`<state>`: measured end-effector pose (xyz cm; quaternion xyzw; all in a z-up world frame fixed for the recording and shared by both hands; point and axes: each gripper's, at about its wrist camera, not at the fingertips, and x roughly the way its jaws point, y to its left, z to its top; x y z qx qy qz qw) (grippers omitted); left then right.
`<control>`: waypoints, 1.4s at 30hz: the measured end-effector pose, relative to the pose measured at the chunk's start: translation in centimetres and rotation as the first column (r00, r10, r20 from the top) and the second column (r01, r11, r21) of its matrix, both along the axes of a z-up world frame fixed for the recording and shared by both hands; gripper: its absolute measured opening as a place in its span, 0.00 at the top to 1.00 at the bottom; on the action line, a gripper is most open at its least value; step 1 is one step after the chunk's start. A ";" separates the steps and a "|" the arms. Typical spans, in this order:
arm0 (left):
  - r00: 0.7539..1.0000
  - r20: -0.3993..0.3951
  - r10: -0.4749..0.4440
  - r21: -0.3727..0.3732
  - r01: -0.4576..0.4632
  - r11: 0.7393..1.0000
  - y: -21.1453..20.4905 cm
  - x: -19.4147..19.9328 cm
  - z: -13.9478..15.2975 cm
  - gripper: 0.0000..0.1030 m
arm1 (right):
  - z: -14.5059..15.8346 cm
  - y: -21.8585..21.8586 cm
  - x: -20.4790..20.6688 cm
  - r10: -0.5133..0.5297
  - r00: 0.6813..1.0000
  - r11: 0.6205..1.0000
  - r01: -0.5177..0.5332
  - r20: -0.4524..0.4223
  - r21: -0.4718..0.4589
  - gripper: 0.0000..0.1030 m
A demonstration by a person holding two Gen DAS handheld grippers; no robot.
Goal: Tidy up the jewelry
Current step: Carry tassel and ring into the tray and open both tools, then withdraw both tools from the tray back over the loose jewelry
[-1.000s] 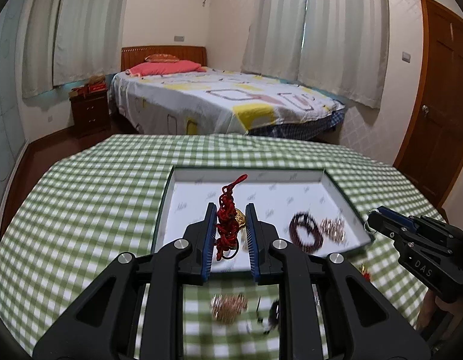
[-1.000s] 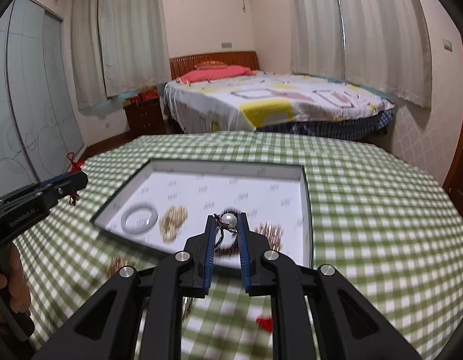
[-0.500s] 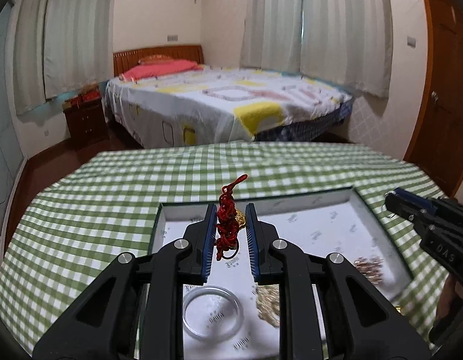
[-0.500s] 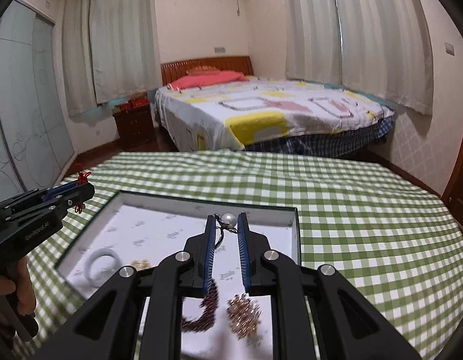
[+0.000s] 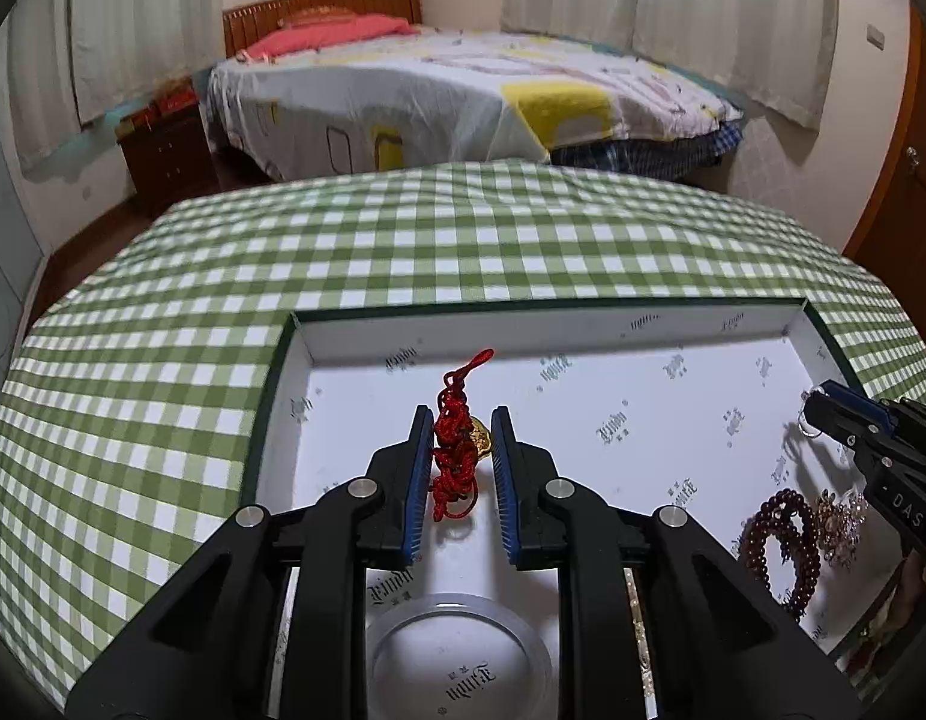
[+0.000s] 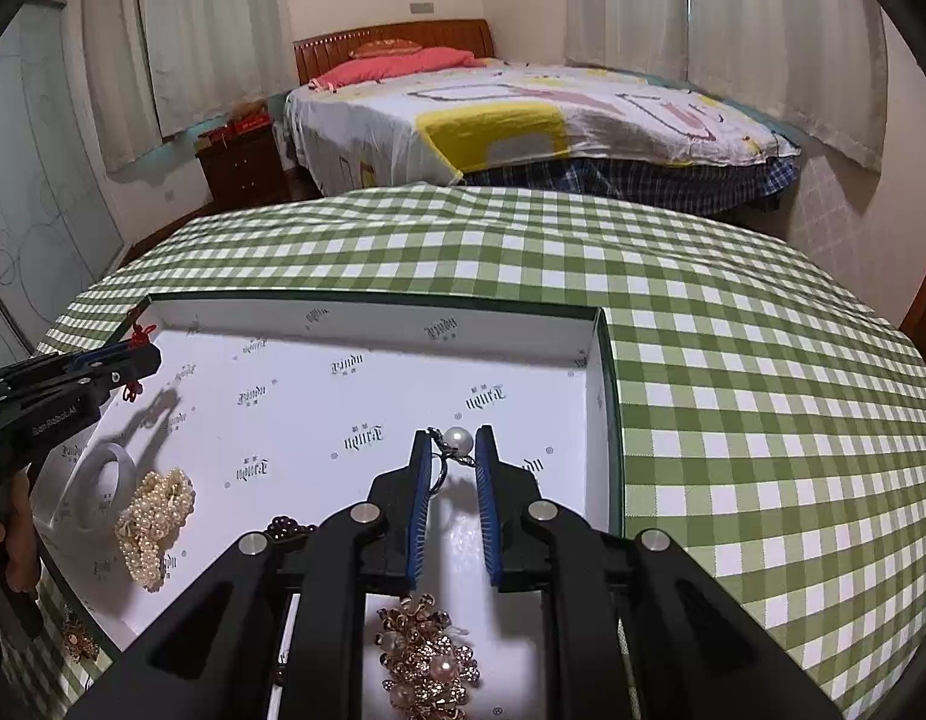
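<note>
My left gripper is shut on a red knotted cord charm with a gold piece, held above the left part of the white box tray. My right gripper is shut on a pearl ring over the tray's right side. Inside the tray lie a clear bangle, a dark red bead bracelet, a gold flower brooch and a pearl bracelet. Each gripper shows in the other's view: the right gripper at the right, the left gripper at the left.
The tray sits on a round table with a green checked cloth. A small gold piece lies on the cloth outside the tray's near left edge. A hand holds the left gripper. A bed stands beyond the table.
Both grippers have moved forward and down over the tray, still holding the charm and the ring. The tray now fills the lower half of both views.
</note>
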<state>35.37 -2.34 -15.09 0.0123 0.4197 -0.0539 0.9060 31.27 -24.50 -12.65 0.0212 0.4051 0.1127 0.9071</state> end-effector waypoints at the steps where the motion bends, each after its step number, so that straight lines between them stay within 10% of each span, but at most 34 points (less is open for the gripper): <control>1: 1.000 -0.012 0.006 -0.001 -0.006 1.000 0.1 0.2 -0.1 0.81 | 0.0 0.1 0.0 0.000 1.000 1.000 0.000 -0.007 -0.001 0.85; 8: 0.999 -0.027 0.022 -0.003 -0.022 1.000 0.3 0.2 -0.2 0.78 | -0.2 0.0 -0.1 -0.004 1.000 1.000 0.004 -0.030 -0.004 0.84; 13: 1.000 -0.003 0.029 -0.003 -0.029 1.000 0.3 0.1 0.3 0.53 | -0.1 -0.2 -0.1 -0.010 1.000 1.000 0.010 -0.027 0.002 0.74; 23: 0.998 0.053 0.042 -0.021 -0.041 0.999 0.7 -1.1 1.3 0.38 | 0.7 -0.3 -1.4 -0.029 0.999 1.000 0.029 0.026 0.006 0.57; 42: 0.971 0.238 0.039 -0.029 -0.033 0.999 1.8 -10.2 6.4 0.32 | 3.6 -1.1 -7.1 -0.076 0.989 0.997 0.073 0.127 0.023 0.49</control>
